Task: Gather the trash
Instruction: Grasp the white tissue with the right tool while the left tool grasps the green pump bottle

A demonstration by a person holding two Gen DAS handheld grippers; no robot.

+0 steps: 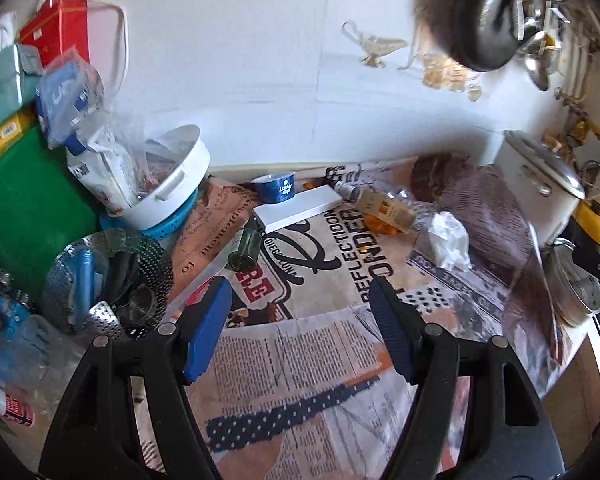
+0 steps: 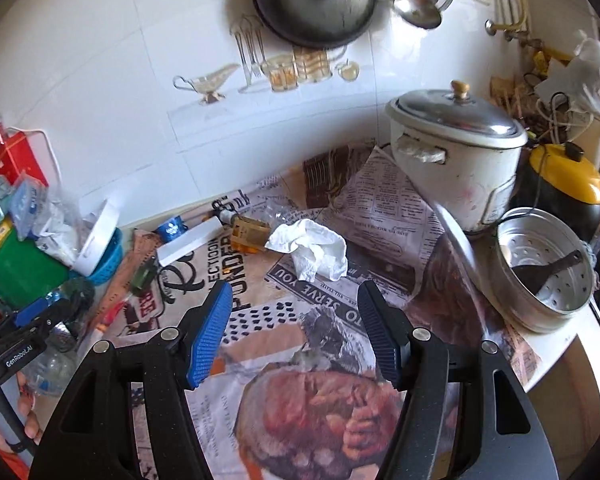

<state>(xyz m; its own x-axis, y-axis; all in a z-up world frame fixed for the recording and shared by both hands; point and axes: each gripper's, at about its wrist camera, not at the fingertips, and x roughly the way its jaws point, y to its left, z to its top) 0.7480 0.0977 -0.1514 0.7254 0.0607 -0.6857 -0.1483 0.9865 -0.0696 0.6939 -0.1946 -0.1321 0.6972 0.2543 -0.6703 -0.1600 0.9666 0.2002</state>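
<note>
A crumpled white tissue [image 2: 312, 250] lies on the newspaper-covered counter, also in the left wrist view [image 1: 450, 246]. Behind it lie an empty plastic bottle with an orange label [image 2: 252, 232] [image 1: 384, 206], a flat white box [image 2: 190, 246] [image 1: 300, 208], a blue paper cup [image 1: 276, 189] [image 2: 171, 228] and a small green glass bottle [image 1: 246, 249] [image 2: 143, 274]. My right gripper [image 2: 294, 304] is open and empty, just in front of the tissue. My left gripper [image 1: 302, 300] is open and empty, short of the green bottle and the box.
A white rice cooker [image 2: 456, 160] and a perforated metal steamer pot [image 2: 548, 268] stand at the right. A white bowl on a blue basket [image 1: 168, 188], a metal strainer [image 1: 112, 280], a green board and boxes crowd the left. A tiled wall closes the back.
</note>
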